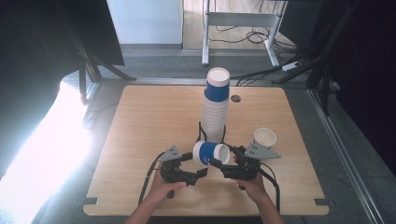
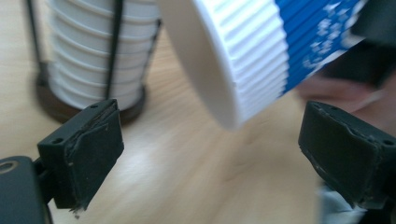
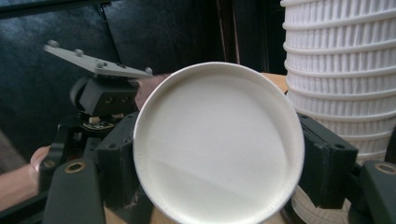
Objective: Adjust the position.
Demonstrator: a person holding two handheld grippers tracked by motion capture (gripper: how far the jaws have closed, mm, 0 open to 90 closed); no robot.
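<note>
Blue-and-white paper cup (image 1: 211, 153), on its side above the table (image 1: 140, 121), clamped in right gripper (image 1: 219, 164); left gripper (image 1: 200, 174) jaws wide apart, empty, just beside; cup stack (image 1: 215, 105) behind

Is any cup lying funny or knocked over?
Yes. One blue cup is sideways, not upright, because the right gripper holds it in its fingers just in front of the tall stack. The white cup beside it stands upright.
</note>
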